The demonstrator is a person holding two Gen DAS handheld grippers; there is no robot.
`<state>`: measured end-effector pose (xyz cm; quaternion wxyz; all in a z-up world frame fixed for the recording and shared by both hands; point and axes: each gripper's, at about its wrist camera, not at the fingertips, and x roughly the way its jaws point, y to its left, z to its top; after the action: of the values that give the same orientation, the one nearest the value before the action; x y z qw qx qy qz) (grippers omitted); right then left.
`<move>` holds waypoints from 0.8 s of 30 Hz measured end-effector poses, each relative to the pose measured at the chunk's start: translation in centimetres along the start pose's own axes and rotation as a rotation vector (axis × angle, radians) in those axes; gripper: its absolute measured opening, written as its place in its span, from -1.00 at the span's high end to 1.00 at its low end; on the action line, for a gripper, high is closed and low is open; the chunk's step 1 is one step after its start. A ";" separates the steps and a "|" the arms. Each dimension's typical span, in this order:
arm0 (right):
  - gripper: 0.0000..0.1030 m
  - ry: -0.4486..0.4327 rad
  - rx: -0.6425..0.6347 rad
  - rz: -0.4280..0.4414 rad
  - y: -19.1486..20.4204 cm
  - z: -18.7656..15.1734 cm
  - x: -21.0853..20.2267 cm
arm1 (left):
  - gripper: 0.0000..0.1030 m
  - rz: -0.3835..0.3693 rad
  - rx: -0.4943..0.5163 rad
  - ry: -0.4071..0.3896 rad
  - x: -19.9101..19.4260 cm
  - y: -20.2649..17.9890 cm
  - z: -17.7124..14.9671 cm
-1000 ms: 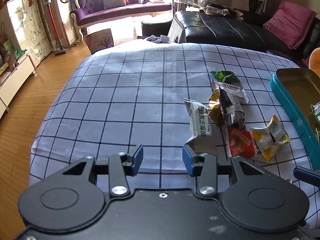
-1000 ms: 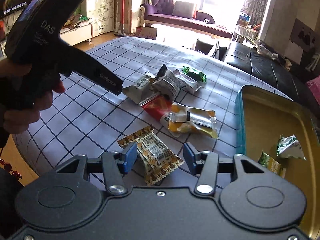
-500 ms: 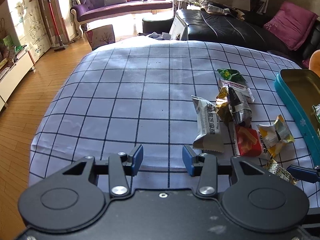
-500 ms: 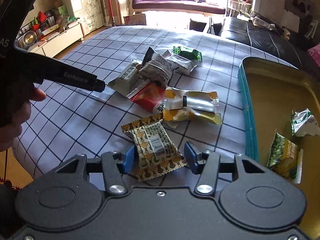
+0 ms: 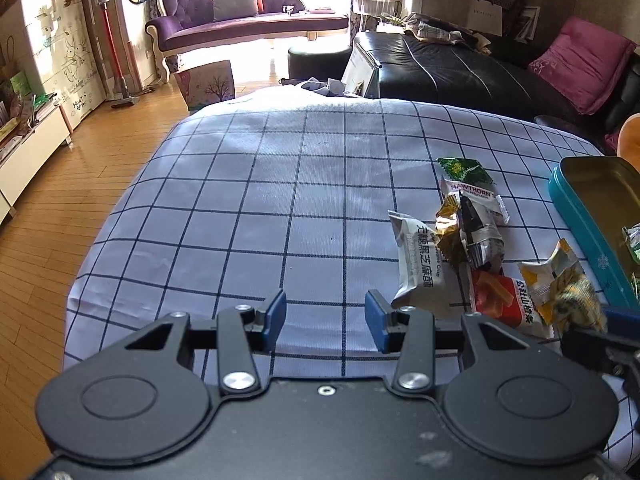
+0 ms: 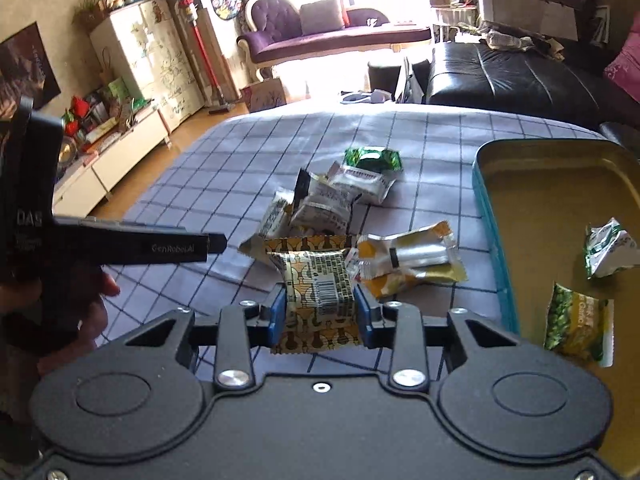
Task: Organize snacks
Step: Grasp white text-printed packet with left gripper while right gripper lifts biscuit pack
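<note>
My right gripper (image 6: 319, 314) is shut on a brown patterned snack packet (image 6: 318, 292) and holds it lifted above the checked tablecloth, left of the teal tin (image 6: 486, 216). The tin holds two green packets (image 6: 576, 326). A pile of snack packets (image 6: 340, 200) lies ahead, with a yellow packet (image 6: 412, 258) nearest. My left gripper (image 5: 325, 320) is open and empty, low over the cloth, left of the grey packet (image 5: 418, 266) and the pile. The lifted packet shows blurred in the left wrist view (image 5: 572, 300).
The tablecloth's near and left edges (image 5: 104, 240) drop to a wooden floor. A black sofa (image 5: 460, 76) stands behind the table. The tin (image 5: 588, 220) sits at the table's right side. The left gripper's handle (image 6: 120, 244) reaches in from the left.
My right gripper has closed on the brown patterned packet and lifted it off the cloth. My left gripper has drawn back and leftward a little, still open.
</note>
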<state>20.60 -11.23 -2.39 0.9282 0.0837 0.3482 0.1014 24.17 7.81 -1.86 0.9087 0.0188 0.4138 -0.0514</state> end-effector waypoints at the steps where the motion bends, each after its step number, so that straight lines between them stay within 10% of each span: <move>1: 0.13 -0.020 0.028 -0.016 -0.2 0.6 -0.4 | 0.13 0.000 -0.002 0.000 0.0 -0.2 0.3; 12: 0.13 -0.168 0.178 -0.126 -1.9 4.4 -1.9 | 0.13 0.021 0.069 -0.009 1.2 -4.4 3.1; 24: 0.13 -0.111 0.197 -0.216 -3.4 2.2 0.8 | 0.13 -0.023 0.102 -0.056 1.4 -5.1 1.9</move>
<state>23.02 -14.46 -2.02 0.9388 0.1419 0.3117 -0.0382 26.00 2.53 -1.61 0.9172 0.0588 0.3851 -0.0833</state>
